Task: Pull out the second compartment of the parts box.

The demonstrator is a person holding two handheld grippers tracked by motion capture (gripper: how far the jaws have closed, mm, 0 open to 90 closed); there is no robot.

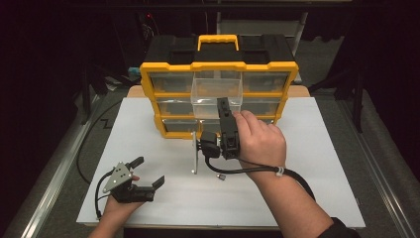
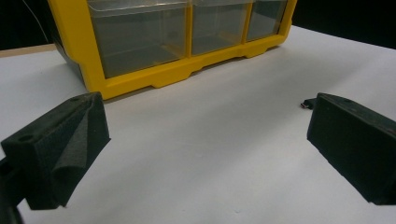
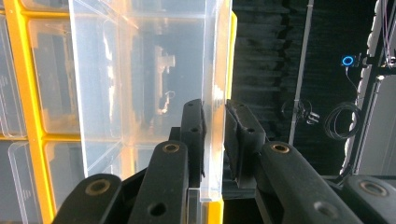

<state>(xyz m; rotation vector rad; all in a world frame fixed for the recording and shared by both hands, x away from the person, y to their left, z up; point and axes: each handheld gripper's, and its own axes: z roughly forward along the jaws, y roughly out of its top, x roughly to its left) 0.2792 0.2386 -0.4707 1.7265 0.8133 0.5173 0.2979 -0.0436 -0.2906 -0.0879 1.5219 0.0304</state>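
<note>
High view: yellow-and-black plastic organizer (image 1: 218, 74) stands at the back of the white tabletop (image 1: 307, 168), its clear drawer (image 1: 216, 96) pulled out of the top row, middle. My right gripper (image 1: 224, 106) pinches the drawer's front wall. My left gripper (image 1: 147, 172) rests near the table's front left, jaws spread, empty.

Left gripper view: matte foam pads (image 2: 70, 144), wide apart, glossy yellow frame beyond.

Right gripper view: thin transparent wall (image 3: 215, 93) squeezed between my black pads (image 3: 194, 135). No readable writing.
</note>
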